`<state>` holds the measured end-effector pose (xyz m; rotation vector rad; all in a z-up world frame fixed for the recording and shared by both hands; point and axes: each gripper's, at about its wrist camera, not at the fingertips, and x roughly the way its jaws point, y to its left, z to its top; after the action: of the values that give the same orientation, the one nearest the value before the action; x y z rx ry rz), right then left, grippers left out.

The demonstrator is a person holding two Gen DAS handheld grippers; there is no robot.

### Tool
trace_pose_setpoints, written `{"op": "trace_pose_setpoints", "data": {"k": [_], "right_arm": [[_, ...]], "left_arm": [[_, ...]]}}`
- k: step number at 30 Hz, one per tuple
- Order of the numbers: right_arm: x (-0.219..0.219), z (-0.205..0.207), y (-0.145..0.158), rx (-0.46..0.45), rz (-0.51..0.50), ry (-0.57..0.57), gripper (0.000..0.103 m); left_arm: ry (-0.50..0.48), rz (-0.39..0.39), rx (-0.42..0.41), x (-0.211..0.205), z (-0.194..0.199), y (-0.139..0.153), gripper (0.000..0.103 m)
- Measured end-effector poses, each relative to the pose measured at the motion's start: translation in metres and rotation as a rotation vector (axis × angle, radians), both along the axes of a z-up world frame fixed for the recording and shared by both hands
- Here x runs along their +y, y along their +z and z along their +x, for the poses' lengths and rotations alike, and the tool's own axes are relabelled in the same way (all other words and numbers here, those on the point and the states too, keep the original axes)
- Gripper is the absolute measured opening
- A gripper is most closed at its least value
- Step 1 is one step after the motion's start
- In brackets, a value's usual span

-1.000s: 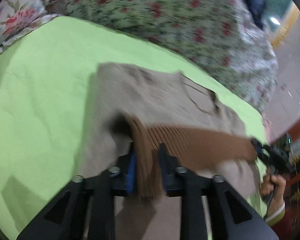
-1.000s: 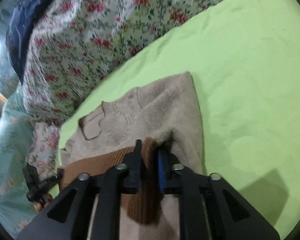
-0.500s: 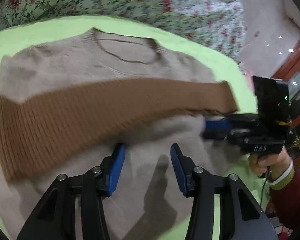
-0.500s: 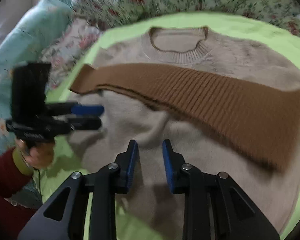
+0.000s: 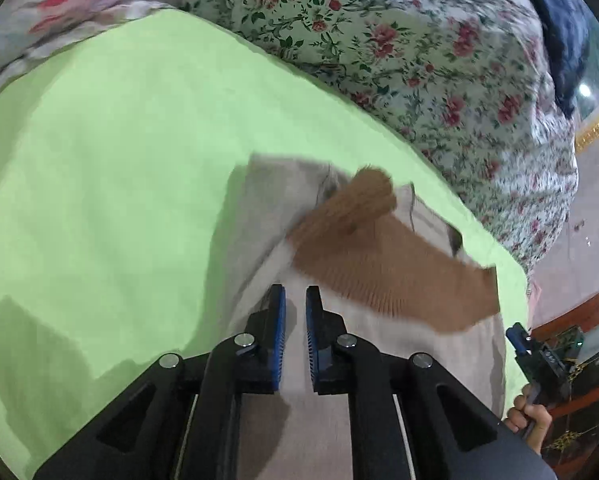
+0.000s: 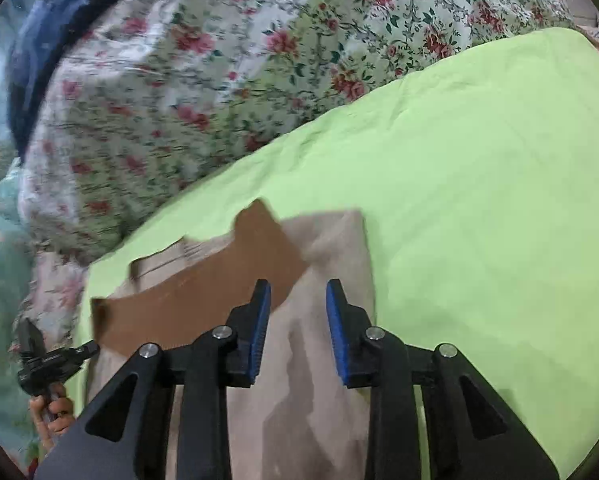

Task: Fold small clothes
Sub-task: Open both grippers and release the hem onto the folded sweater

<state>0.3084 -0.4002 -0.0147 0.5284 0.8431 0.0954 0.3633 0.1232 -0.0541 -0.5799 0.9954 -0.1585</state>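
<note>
Green sheet (image 5: 111,184) covers the bed, with a floral quilt (image 5: 399,40) beyond it. From the left wrist, the beige sweater (image 5: 255,224) lies on the sheet, its brown hem (image 5: 387,264) flopped over its middle. The left gripper (image 5: 295,312) hovers above the sweater, jaws nearly together, pinching nothing. Only this view shows the neckline just past the hem.

From the right wrist, the right gripper (image 6: 297,312) hangs over the sweater's (image 6: 335,248) right edge, jaws apart and empty. Only this view shows that edge, and the hem (image 6: 203,296) ending short of it. The hem looks crooked and could stay so, bunching the next fold.
</note>
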Motion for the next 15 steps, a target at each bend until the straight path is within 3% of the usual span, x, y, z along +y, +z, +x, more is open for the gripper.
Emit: {"op": "trace_pose_setpoints", "data": {"k": [4,8,10,15], "right_arm": [[0.034,-0.035,0.003,-0.012,0.032,0.065,0.039],[0.064,-0.083,-0.003,-0.008,0.050,0.143,0.042],[0.079,-0.105,-0.008,0.002,0.054,0.177,0.043],[0.104,-0.144,-0.017,0.027,0.073,0.221,0.044]], "left_arm": [[-0.023,0.031,-0.040,-0.027,-0.059,0.011,0.048],[-0.075,0.031,-0.068,-0.057,-0.124,0.019,0.053],[-0.101,0.012,-0.062,-0.070,-0.156,0.017,0.062],[-0.095,-0.011,-0.061,-0.086,-0.206,0.009,0.069]]}}
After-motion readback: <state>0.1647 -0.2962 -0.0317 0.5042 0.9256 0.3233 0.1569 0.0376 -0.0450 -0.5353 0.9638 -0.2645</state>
